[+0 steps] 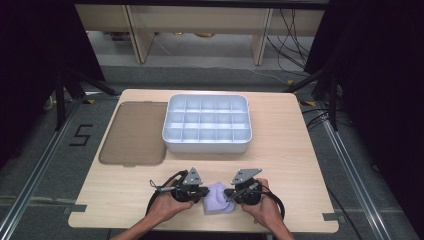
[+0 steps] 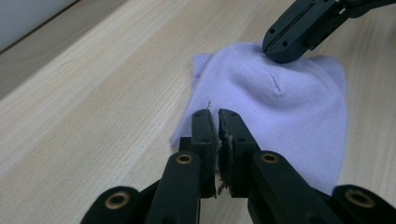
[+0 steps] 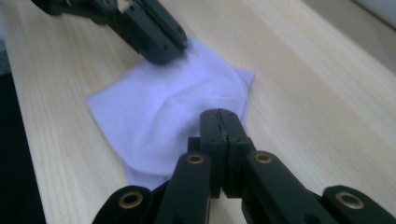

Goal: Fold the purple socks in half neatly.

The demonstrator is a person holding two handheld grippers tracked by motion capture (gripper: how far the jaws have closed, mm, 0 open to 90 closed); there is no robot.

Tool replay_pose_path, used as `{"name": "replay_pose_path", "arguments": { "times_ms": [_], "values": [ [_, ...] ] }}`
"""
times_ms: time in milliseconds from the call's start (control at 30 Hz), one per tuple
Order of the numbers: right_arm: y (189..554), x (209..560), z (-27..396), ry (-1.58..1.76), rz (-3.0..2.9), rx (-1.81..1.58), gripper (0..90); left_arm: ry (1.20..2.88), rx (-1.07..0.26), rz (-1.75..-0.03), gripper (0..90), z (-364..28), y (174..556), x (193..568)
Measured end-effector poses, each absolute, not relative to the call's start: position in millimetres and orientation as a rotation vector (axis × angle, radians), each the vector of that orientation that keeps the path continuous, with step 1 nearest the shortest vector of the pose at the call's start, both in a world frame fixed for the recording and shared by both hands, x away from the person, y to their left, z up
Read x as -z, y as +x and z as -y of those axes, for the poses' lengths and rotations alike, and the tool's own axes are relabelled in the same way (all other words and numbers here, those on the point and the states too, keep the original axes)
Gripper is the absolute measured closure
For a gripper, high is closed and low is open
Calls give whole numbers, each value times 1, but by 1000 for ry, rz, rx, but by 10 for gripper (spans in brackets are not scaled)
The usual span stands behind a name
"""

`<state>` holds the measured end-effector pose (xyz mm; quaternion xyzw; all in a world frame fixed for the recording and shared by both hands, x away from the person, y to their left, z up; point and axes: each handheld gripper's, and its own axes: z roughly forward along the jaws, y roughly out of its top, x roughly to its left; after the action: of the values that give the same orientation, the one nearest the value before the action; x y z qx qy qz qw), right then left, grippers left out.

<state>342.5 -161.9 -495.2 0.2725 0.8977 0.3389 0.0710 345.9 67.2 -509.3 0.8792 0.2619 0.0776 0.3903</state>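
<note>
Pinching the near edge of the lilac sock [image 2: 280, 112], my left gripper [image 2: 214, 114] has its jaws clamped nearly flat together, a thin fold of the knit caught between the pads. My right gripper [image 3: 218, 113] is clenched just as tight on the opposite side of the sock, its jaws meeting with fabric under them (the bulge in the cloth runs right up to the tips). In the high view both grippers, left [image 1: 200, 192] and right [image 1: 231, 194], point inward at each other with the sock [image 1: 218, 204] bunched between them, so neither hand is nearer; each already has its own side.

What the next move turns on, I judge, is that the sock's longer run lies across the line between my two grippers, toward me and away, so drawing them apart would spread its width.

It sits on the wooden table [image 1: 280, 165] close to my edge. Well beyond it stands the white divided organiser tray [image 1: 206, 145], with its smoky translucent lid [image 1: 134, 133] flat just left of it.
</note>
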Motion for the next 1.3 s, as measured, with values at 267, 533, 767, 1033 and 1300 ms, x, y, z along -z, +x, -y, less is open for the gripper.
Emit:
{"name": "replay_pose_path", "arguments": {
  "times_ms": [267,533,767,1033,1300],
  "values": [
    [338,494,167,853,-2697,-999,900,2260,-223,-643,848,-66,346,508],
    [351,481,150,771,-2651,-1061,900,2252,-252,-604,846,-67,352,508],
    [361,492,144,814,-2720,-1005,900,2242,-195,-536,828,-59,322,497],
    [360,490,144,775,-2709,-1015,900,2280,-197,-552,832,-65,321,507],
    [354,484,133,740,-2711,-1047,900,2299,-215,-560,828,-69,325,506]
  ]
}}
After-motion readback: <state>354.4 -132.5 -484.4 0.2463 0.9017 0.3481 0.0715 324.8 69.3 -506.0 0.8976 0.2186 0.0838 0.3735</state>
